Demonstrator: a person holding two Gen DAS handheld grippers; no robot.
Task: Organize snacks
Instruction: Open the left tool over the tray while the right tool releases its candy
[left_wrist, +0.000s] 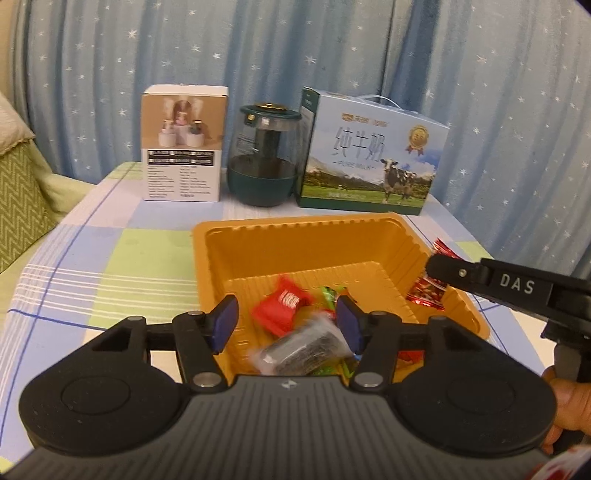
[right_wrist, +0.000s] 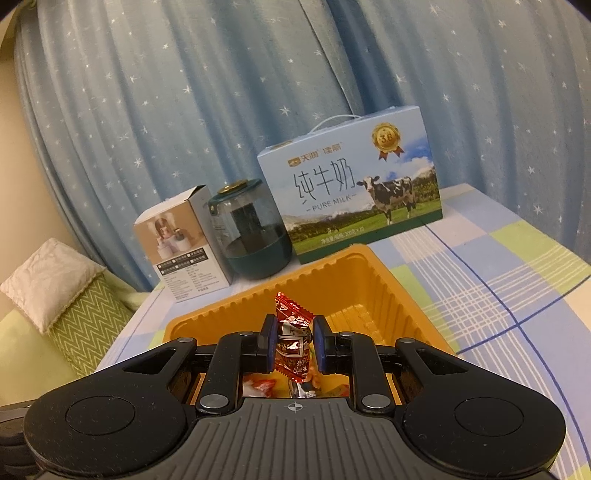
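Both my claws over the orange tray, one wide and empty, one pinching a sweet.

My left claw (left_wrist: 286, 321) stands partly open above the near end of the orange tray (left_wrist: 207, 236), its pads touching nothing; below and between them lie a red packet (left_wrist: 282, 306), a clear packet of dark bits (left_wrist: 306, 345) and green wrappers (left_wrist: 327, 295). Only this view shows those loose snacks plainly, and it shows my right claw (left_wrist: 430, 266) reaching in from the right over the tray's right rim. My right claw's own view gives what that one blurs: the pads shut on a red foil sweet (right_wrist: 293, 345), held upright, with the tray (right_wrist: 369, 280) ahead and below. Beyond both claws stand a white box (left_wrist: 183, 147), a dark green jar (left_wrist: 264, 155) and a milk carton (left_wrist: 373, 155).
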